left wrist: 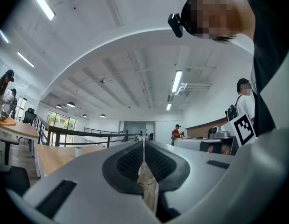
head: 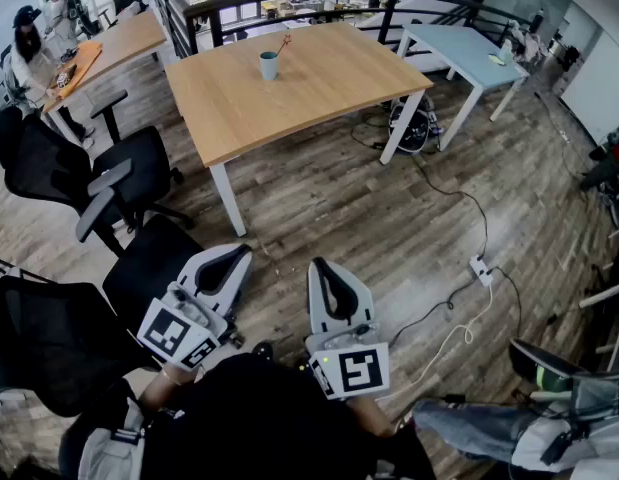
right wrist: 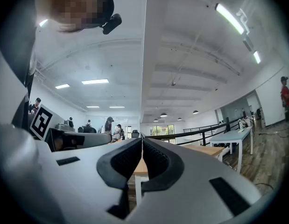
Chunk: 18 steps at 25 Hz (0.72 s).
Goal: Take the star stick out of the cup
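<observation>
Far off on the wooden table [head: 319,78], the star stick [head: 282,43] in the cup [head: 268,65] looks thin and light; pinch it just below the star. The left gripper [head: 239,252] and right gripper [head: 324,266] are both closed and empty.

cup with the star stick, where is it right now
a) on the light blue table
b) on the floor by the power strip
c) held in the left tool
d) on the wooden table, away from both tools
D: the cup stands on the wooden table with the star stick in it, far ahead of the left tool and the right tool, both shut on nothing.
</observation>
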Motion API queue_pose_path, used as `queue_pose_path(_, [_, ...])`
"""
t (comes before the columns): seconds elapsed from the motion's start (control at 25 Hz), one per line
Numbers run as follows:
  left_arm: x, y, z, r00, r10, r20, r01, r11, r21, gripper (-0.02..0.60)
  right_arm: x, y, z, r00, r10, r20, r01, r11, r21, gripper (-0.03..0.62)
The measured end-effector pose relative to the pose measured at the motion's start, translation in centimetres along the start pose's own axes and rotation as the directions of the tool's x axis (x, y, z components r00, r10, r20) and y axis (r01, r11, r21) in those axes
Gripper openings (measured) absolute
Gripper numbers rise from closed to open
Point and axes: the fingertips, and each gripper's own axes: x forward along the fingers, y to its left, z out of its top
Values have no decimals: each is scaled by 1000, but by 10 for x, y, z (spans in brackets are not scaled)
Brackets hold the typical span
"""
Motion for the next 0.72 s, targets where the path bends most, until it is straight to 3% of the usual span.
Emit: queue_pose_path(0.72, [5, -39, -5, 1000, -7, -28, 7, 1000, 0, 23, -32, -11, 6, 1000, 13, 11, -13, 1000, 19, 26])
